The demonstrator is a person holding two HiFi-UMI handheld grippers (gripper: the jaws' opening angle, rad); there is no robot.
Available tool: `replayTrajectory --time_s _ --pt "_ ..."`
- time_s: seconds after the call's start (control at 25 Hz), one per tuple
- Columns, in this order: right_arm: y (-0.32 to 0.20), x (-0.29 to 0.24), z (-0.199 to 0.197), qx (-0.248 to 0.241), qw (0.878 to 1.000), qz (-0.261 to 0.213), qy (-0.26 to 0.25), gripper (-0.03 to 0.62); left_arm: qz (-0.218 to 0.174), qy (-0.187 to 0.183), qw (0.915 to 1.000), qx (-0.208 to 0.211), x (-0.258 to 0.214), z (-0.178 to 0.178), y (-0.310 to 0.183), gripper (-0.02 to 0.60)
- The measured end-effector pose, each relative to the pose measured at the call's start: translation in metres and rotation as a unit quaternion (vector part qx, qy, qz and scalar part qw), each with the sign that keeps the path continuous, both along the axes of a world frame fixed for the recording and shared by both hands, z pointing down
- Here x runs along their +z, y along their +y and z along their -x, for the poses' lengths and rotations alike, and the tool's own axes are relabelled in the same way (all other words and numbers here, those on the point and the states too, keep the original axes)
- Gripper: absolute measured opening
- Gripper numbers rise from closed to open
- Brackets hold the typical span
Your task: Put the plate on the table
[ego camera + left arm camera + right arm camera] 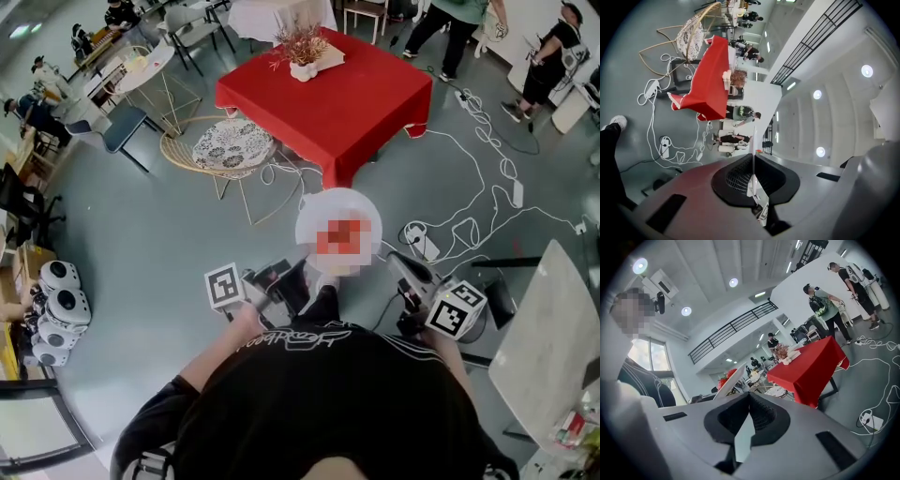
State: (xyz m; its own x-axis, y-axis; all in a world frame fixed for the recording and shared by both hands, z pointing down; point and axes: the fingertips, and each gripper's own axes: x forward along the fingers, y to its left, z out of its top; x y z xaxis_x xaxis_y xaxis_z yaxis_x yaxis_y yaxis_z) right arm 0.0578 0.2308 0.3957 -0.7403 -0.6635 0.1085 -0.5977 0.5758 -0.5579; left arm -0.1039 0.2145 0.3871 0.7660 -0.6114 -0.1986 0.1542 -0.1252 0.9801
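I hold a white plate [325,208] out in front of the person, level, one gripper on each side of its rim. My left gripper [302,274] is shut on the left rim; in the left gripper view the plate [753,161] shows edge-on between the pads. On the opposite rim my right gripper [396,264] is shut, and its own view shows the plate [726,383] slanting up from the jaws with something red on it. The red table [328,94] stands ahead across the grey floor, also seen as the red table [710,84] and the red table [811,366].
A vase of dried flowers [302,52] stands on the red table. A wicker chair [230,145] with a patterned cushion sits left of it. Cables and power strips [469,211] lie on the floor to the right. A white table [553,337] is at my right; people [450,28] stand behind.
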Motion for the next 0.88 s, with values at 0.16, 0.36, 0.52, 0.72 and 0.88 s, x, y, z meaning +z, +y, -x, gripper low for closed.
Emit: replayTrajectory --time_s 0.16,0.36,0.52,0.72,0.88 --pt "-0.074 -0.003 -0.001 0.005 1.000 0.012 0.009 0.008 0.001 -0.003 1.0000 0.001 -0.001 0.004 -0.081 0.020" --pt "-0.159 -0.013 0.006 0.015 1.000 0.016 0.020 0.008 0.000 -0.002 1.0000 0.005 -0.005 0.013 -0.166 0.018" --pt "-0.216 -0.025 0.015 0.011 1.000 0.006 0.027 0.008 -0.008 -0.004 0.9999 0.010 -0.012 0.019 -0.224 0.018" --pt "-0.248 -0.024 0.028 0.001 0.999 0.014 0.029 0.008 -0.008 0.002 0.9999 0.009 -0.017 0.026 -0.262 0.018" --pt "-0.259 -0.012 0.031 -0.008 0.999 0.026 0.030 0.008 -0.009 0.002 0.9999 0.004 -0.015 0.029 -0.275 0.018"
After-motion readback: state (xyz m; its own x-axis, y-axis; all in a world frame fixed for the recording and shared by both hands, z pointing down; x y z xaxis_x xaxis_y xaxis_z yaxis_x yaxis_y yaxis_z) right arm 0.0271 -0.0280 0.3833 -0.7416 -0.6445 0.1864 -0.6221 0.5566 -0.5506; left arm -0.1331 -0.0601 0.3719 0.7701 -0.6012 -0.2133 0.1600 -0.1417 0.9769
